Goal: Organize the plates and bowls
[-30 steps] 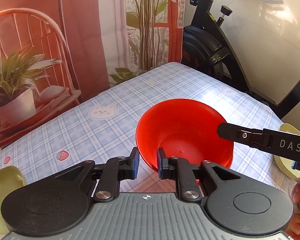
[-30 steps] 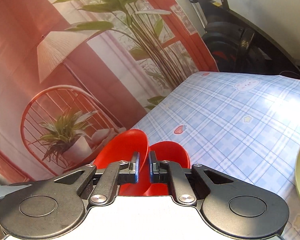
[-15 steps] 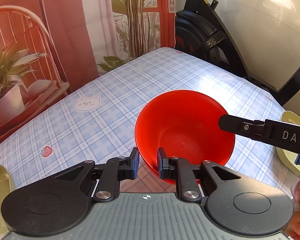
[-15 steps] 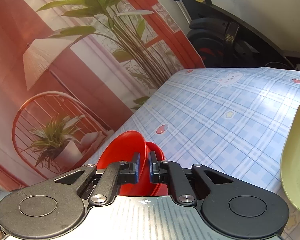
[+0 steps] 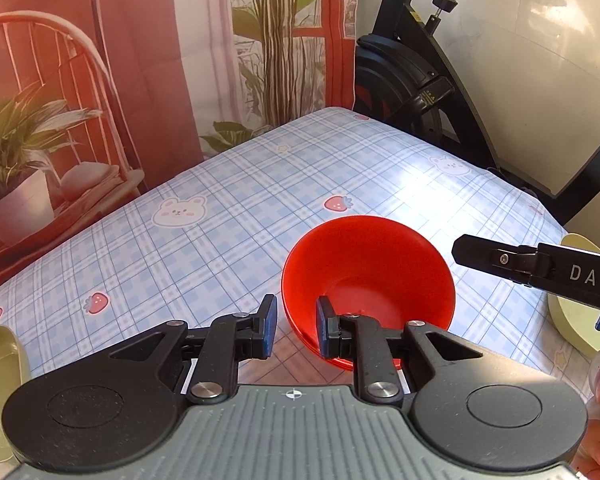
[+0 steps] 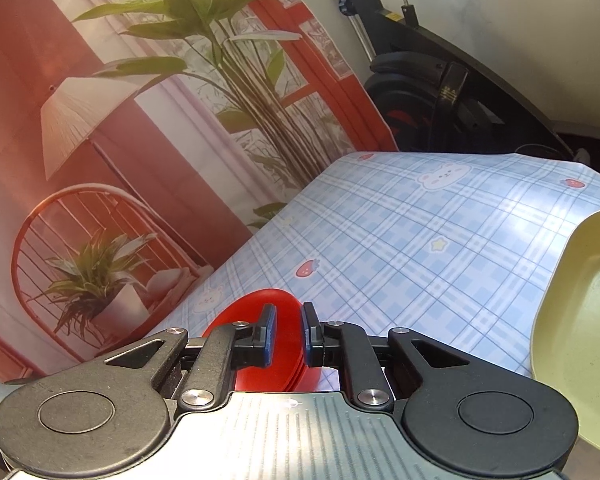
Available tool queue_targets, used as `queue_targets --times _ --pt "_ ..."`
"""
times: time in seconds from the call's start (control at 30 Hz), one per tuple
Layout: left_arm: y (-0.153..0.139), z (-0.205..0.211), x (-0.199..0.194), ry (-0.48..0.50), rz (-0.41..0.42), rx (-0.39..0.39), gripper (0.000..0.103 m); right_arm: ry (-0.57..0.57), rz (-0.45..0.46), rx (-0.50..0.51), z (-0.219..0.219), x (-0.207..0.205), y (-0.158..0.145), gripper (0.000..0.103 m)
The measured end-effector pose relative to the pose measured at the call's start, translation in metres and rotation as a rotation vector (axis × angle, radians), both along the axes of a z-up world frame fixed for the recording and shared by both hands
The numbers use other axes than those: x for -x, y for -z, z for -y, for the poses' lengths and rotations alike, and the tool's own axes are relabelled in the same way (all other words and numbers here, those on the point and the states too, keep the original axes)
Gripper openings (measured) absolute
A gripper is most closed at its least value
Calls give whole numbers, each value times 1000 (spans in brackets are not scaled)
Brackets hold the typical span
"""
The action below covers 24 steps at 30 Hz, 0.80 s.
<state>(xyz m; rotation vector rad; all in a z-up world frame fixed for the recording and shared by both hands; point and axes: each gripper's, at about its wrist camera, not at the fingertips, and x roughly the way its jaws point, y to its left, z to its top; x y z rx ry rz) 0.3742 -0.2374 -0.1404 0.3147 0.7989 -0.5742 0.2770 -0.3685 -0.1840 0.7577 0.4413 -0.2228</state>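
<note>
On glossy plaid tablecloth — red bowls, nested; left claw narrow, right claw just opening astride rim.

Straddles the near rim of the red bowl with the left tongs, pads slightly apart, not pinching. Has just been easing the right tongs open astride the bowl's right rim.

Glossy red plastic bowl on smooth, shiny checked tablecloth.
</note>
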Motion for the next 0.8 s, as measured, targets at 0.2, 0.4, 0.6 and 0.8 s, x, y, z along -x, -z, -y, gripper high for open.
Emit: queue_targets --times 0.2,0.4,0.6,0.8 --pt "-18 10 13 18 19 106 22 58 26 99 10 20 -16 14" --pt "-21 38 27 92 7 175 22 172 7 181 39 59 -15 14" --pt "0 75 47 193 -27 213 38 248 -69 236 66 97 0 14" --pt "21 104 55 241 -92 235 38 323 -152 273 88 130 17 14"
